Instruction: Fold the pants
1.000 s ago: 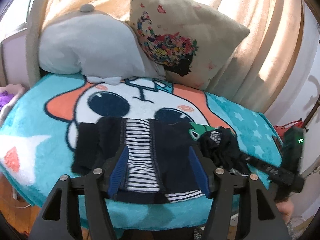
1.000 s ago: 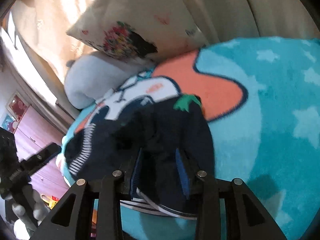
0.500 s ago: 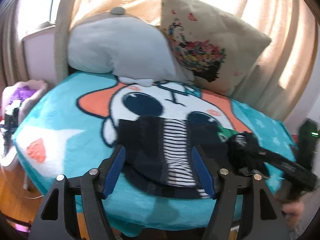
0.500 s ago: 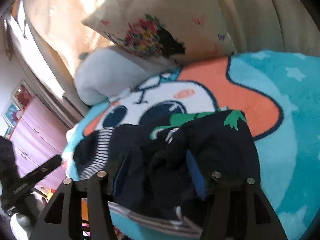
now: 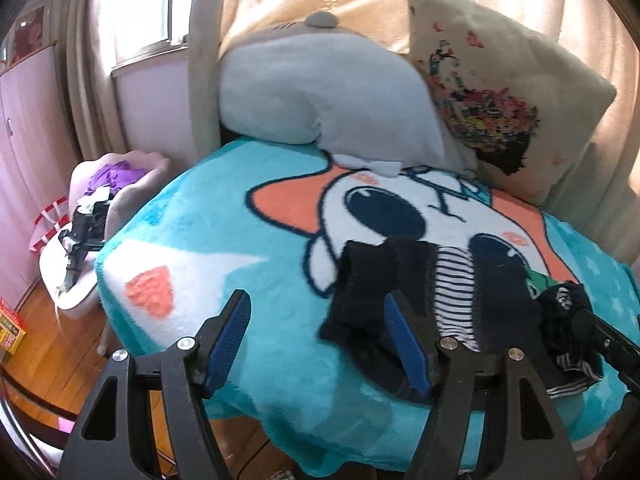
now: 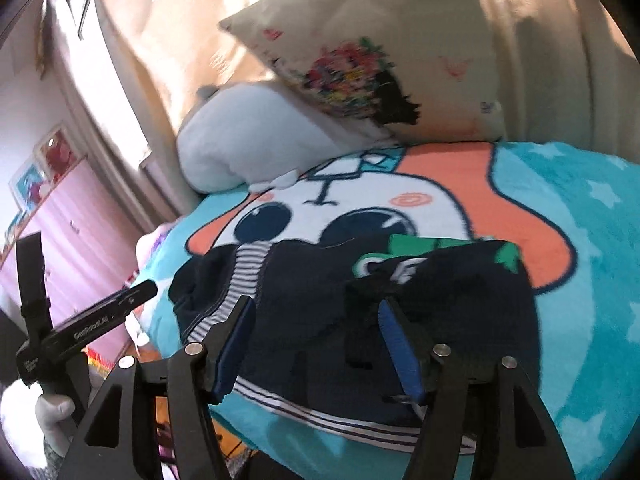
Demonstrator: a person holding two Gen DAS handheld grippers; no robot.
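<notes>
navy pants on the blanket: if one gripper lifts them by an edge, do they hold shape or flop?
Probably flop: the pants lie limp and creased on the blanket, with one end bunched up. They look like thin knit with a striped lining, so likely light. The plush blanket may drag on them, so a push would probably bunch them rather than slide them.

My left gripper (image 5: pixel 318 340) open, tilted down. My right gripper (image 6: pixel 318 344) opening, tilted down, nothing gripped between jaws.
</notes>
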